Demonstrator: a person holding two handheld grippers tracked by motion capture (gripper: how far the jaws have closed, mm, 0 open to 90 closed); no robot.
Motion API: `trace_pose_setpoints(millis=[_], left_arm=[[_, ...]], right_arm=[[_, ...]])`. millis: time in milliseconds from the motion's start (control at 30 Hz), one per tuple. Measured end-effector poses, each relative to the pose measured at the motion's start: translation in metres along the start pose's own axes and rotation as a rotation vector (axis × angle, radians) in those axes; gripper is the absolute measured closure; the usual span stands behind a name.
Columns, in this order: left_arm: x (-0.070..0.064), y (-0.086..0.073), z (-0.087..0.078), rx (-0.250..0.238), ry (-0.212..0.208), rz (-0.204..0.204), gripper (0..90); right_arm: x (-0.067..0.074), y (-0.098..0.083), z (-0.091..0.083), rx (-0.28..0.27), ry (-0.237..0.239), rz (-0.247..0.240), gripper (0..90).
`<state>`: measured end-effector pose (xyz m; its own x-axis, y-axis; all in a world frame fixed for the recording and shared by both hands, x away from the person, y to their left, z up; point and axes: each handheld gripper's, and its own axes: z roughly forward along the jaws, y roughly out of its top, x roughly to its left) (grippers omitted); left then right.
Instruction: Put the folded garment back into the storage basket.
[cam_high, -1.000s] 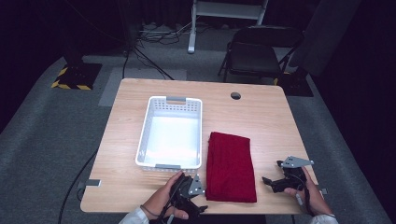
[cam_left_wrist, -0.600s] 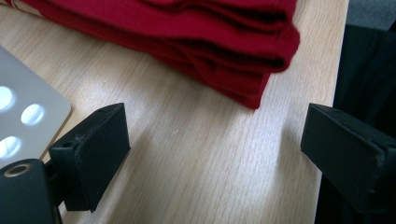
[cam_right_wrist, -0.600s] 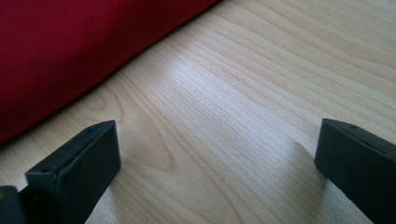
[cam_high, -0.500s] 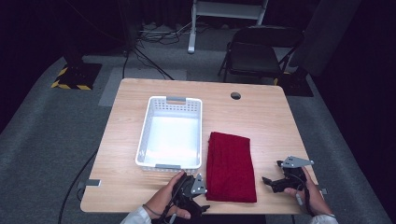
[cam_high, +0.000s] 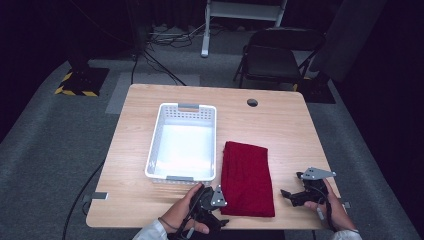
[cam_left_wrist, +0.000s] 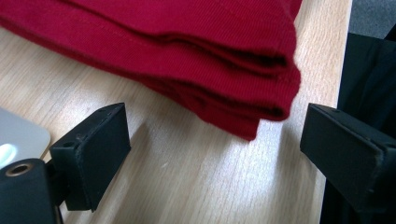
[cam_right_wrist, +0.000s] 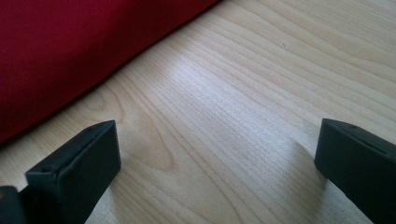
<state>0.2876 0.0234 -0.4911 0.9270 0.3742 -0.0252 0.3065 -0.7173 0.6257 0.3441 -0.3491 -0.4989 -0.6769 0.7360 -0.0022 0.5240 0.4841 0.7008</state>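
The left tool (cam_left_wrist: 212, 154), jaws spread wide, is sitting right at the near left corner of the folded red cloth (cam_high: 247, 177), lying lengthwise near-to-far on the bench (cam_high: 285, 125), while the right tool (cam_high: 289, 194), also spread, is waiting farther off.

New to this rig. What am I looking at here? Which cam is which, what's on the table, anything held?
There is no robot arm: a person holds a two-jaw tool in each hand. The high view looks down on the wooden table from above the person's side. There the left gripper sits at the near corner of a folded red cloth, and the right gripper rests to the cloth's right. The other two pictures come from cameras riding on each gripper, looking along its black jaws. A white plastic basket, with nothing in it, stands left of the cloth. Both grippers are open and hold nothing; the left gripper view shows the cloth's corner just ahead of its spread jaws.
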Motion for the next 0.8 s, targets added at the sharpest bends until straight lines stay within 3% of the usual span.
trace_pose_setpoints(millis=[633,733,800], left_arm=[[-0.004,0.011,0.011,-0.024,0.054,-0.044,11.0],[-0.004,0.011,0.01,-0.039,0.067,-0.056,16.8],[-0.003,0.012,0.008,-0.046,0.069,-0.059,27.4]], right_arm=[[0.0,0.0,0.0,0.0,0.0,0.0,0.2],[0.0,0.0,0.0,0.0,0.0,0.0,0.2],[0.0,0.0,0.0,0.0,0.0,0.0,0.2]])
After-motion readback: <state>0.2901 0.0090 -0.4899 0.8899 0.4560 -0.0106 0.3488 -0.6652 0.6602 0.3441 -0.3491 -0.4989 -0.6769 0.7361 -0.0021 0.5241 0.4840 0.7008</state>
